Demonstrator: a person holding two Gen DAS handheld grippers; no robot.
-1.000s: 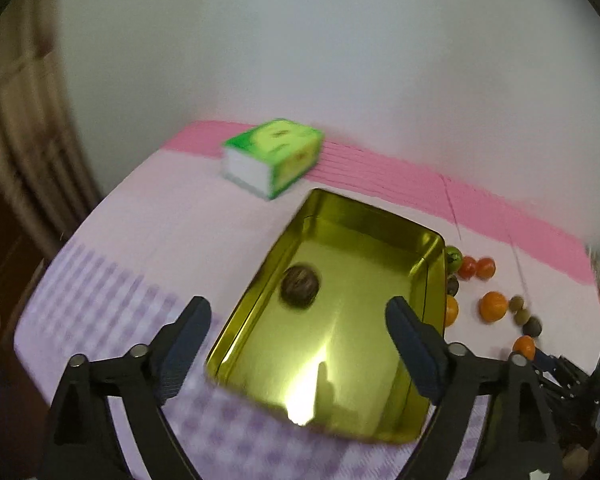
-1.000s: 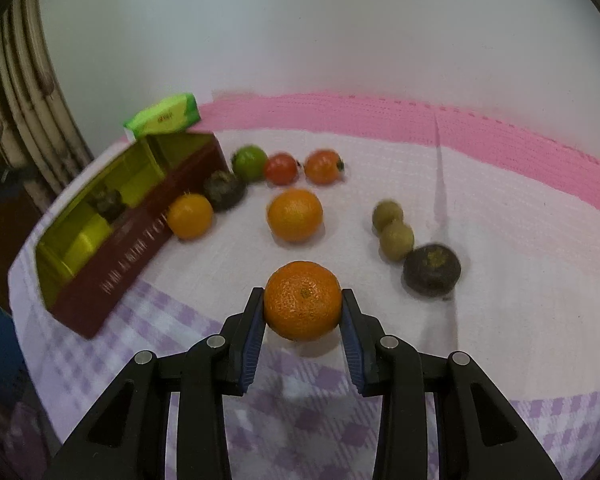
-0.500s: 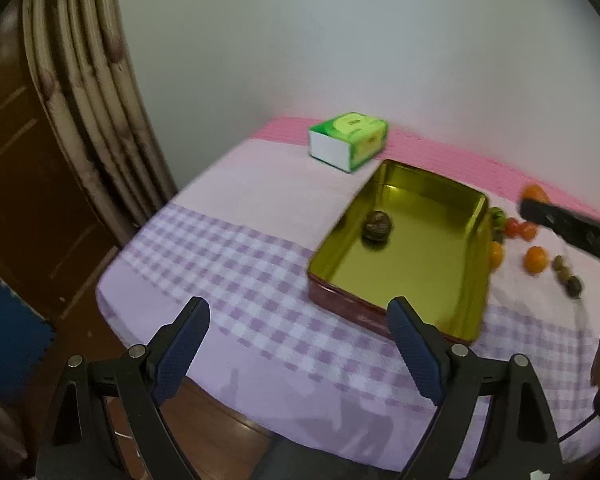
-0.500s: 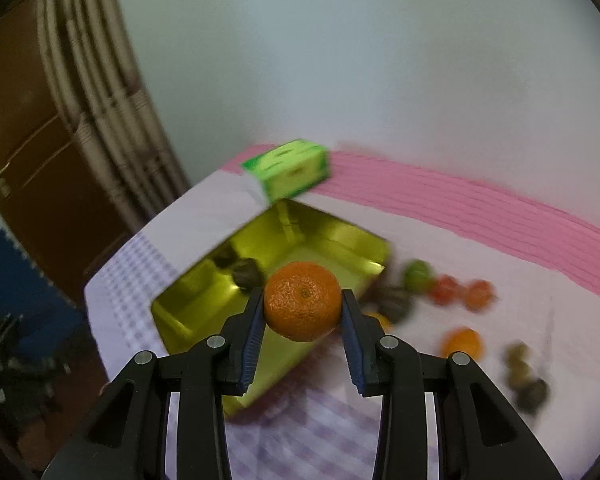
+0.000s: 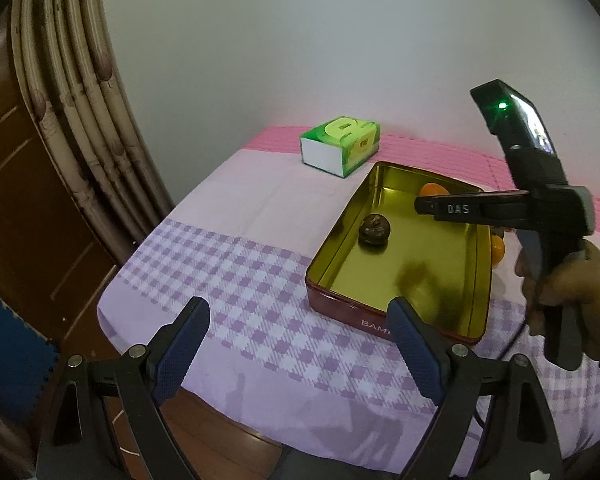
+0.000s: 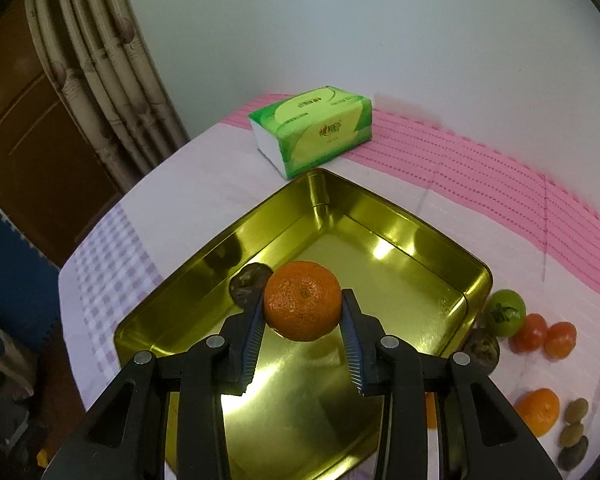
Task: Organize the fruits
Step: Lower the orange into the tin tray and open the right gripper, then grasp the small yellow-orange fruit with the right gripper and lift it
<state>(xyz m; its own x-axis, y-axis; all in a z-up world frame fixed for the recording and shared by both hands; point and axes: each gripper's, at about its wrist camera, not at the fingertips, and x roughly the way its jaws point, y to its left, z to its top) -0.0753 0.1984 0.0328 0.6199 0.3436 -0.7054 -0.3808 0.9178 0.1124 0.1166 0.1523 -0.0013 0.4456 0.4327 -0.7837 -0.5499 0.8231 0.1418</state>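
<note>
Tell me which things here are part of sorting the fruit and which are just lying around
Part of the job:
orange in the right gripper
gold tin
dark fruit in the tin
loose fruits beside the tin
left gripper, open and empty

Lying about:
tissue pack
tablecloth

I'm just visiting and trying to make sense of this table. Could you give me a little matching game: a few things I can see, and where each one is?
Things:
1. orange
2. dark brown fruit
3. green tissue pack
4. green fruit

Places:
A. on the cloth just outside the gold tin
B. lying on the tin's floor
C. gripped in the right claw above the tin
D. beyond the tin's far corner, near the wall

Pairs: 1-C, 2-B, 3-D, 4-A
</note>
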